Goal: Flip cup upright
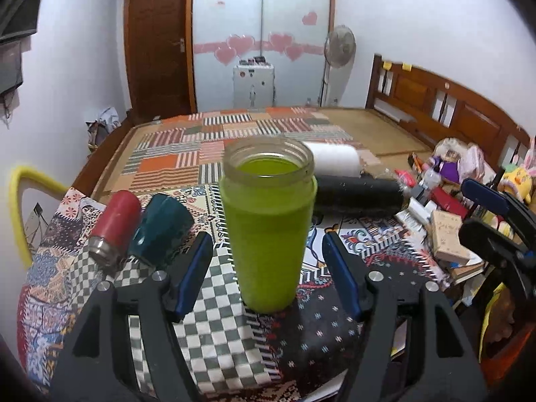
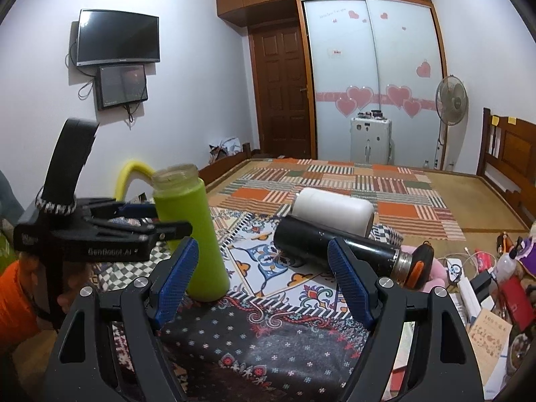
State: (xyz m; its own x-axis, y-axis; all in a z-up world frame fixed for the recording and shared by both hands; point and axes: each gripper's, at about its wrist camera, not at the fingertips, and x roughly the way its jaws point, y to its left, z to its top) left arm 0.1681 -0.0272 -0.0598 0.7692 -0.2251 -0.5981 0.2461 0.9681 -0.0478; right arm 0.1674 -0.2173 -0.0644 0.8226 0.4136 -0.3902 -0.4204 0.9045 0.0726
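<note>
Near the cloth's (image 1: 214,328) front edge the green cup (image 1: 268,224) stands upright, flanked untouched by the wide-spread left gripper (image 1: 268,264), so release is judged done; right gripper (image 2: 264,284) held wide, empty.

The walls (image 2: 187,67) are pale white. A black TV (image 2: 117,37) hangs on one, with a smaller screen (image 2: 121,85) under it. A brown door (image 2: 283,90) stands beside big sliding doors (image 2: 372,77) with pink hearts (image 2: 360,97). A fan (image 2: 450,100) stands near a wooden bed (image 1: 445,104). A striped patchwork mat (image 2: 335,187) lies flat.
</note>
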